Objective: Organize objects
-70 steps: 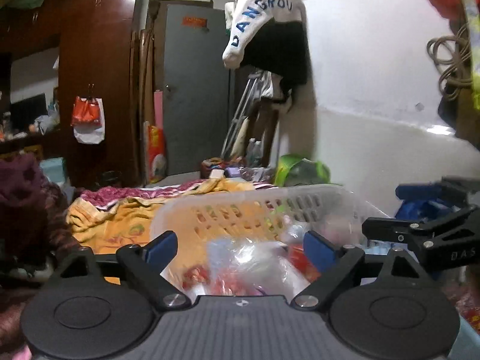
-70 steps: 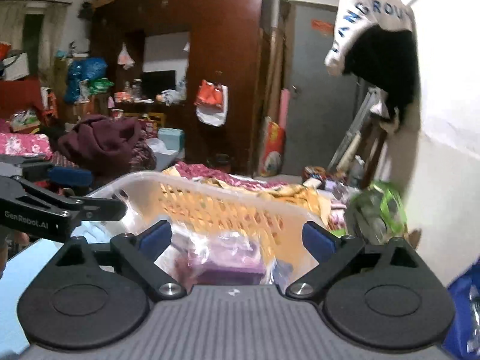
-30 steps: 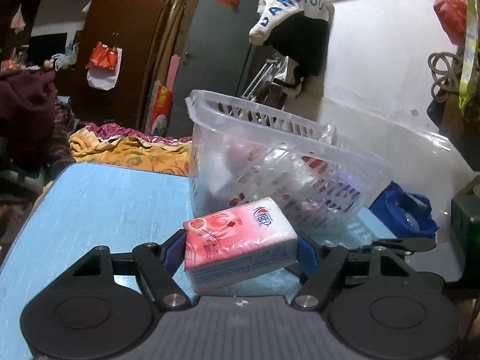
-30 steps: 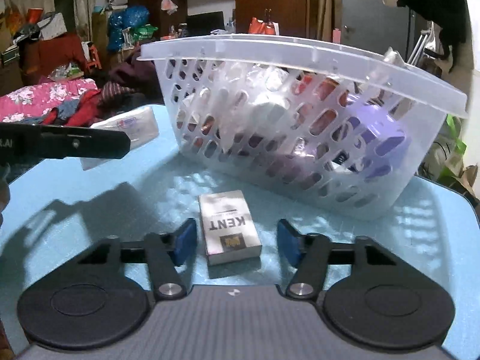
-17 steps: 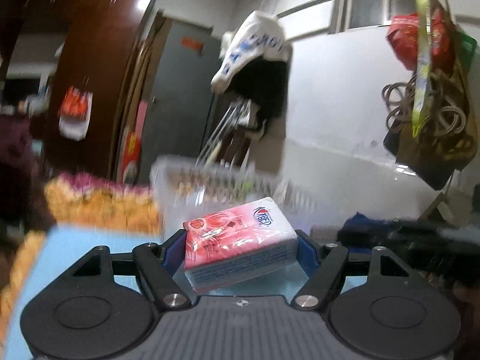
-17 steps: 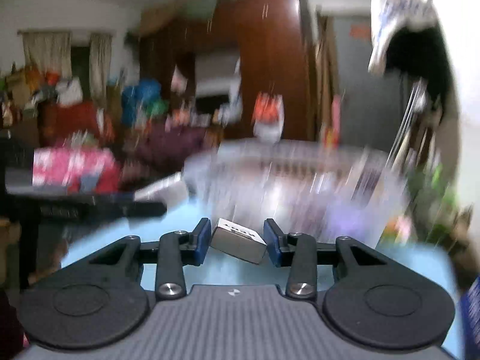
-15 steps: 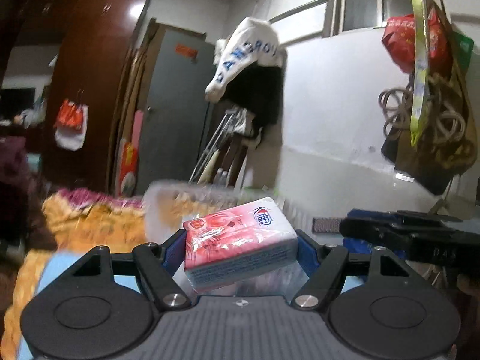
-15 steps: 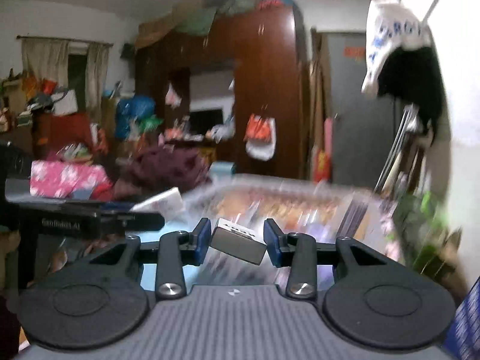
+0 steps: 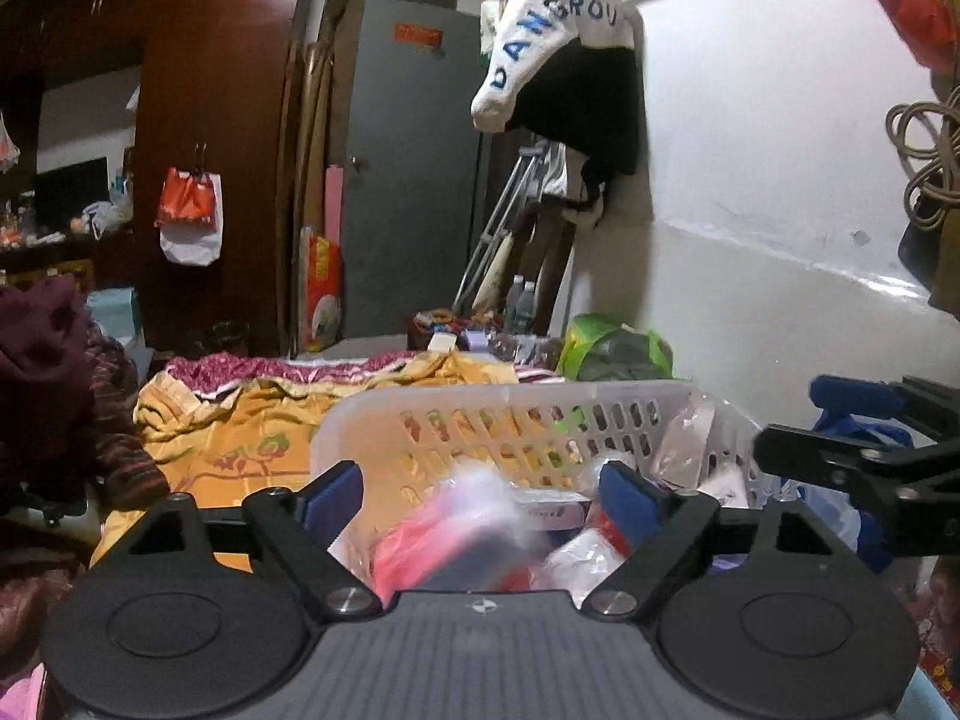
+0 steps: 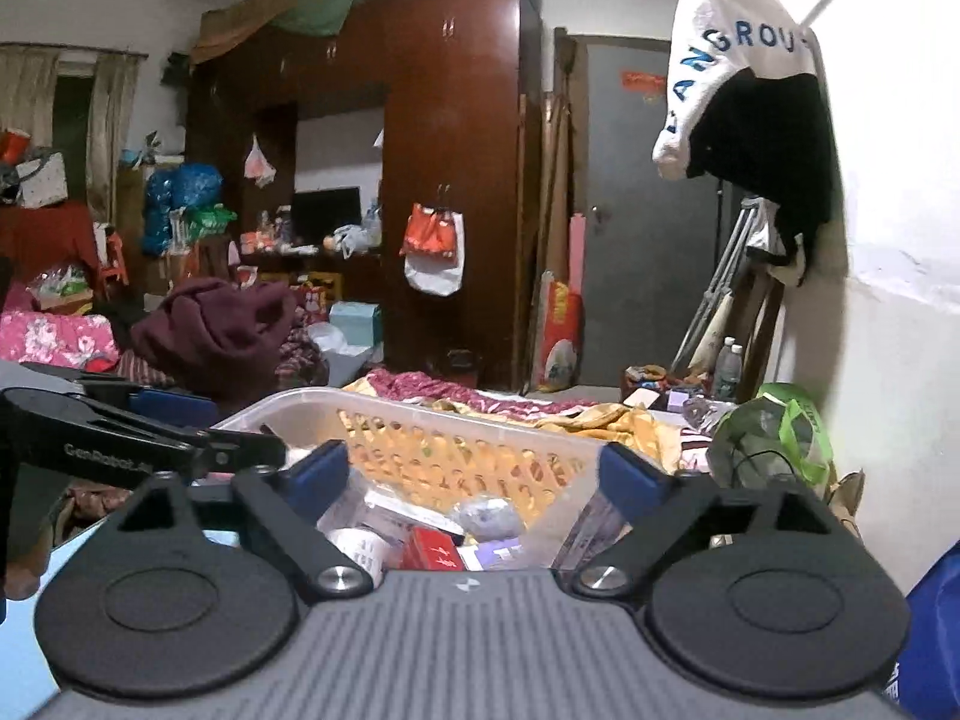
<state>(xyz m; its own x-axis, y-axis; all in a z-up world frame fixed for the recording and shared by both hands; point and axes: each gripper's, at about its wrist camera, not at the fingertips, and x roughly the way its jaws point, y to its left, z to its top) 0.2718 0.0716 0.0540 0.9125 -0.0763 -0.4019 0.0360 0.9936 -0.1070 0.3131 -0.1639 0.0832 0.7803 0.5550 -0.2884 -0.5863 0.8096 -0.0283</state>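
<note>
Over the white plastic basket (image 9: 528, 420) both grippers hang with jaws opening wide, nothing pressed between the pads of the left gripper (image 9: 480, 495) or the right gripper (image 10: 474, 477). Pink tissue pack (image 9: 456, 531) (blurry in the left view) sits inside the basket just below the left pads, among wrapped packets and a red box (image 10: 433, 553)

Ahead of both claws the basket (image 9: 540, 414) lies open-topped but crowded with packets (image 10: 432, 546); the wall (image 9: 780, 240) crowds the right side.
</note>
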